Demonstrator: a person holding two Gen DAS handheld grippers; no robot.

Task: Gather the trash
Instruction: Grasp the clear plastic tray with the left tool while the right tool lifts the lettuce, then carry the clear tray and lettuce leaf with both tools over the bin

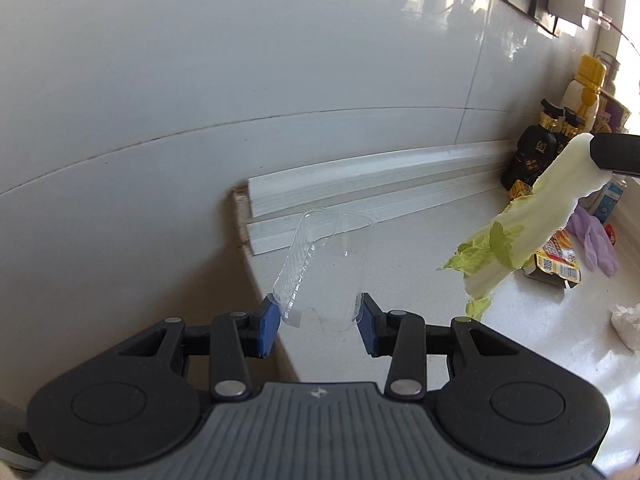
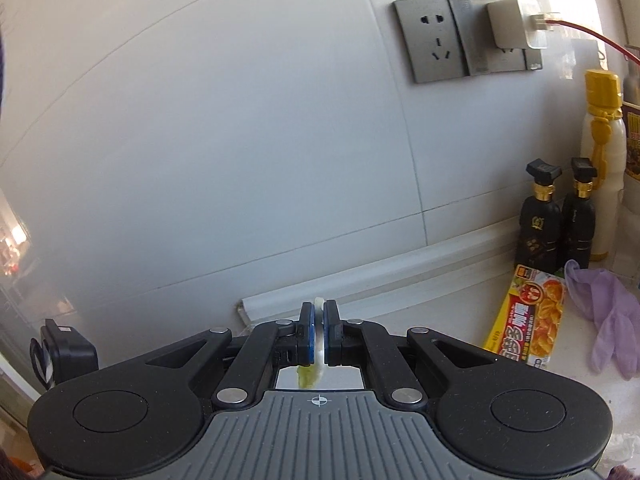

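The left gripper (image 1: 319, 322) grasps one clear plastic tray (image 1: 324, 264) between its jaws, lifted off the counter (image 1: 420, 280). The right gripper (image 2: 319, 336) is clenched on one cabbage leaf (image 1: 532, 224), hanging in the air. Two pieces seem collected; still lying on the counter are one crumpled tissue (image 1: 626, 322), one purple glove (image 2: 612, 316) and one yellow box (image 2: 528, 316), beside two dark bottles (image 2: 556, 220).
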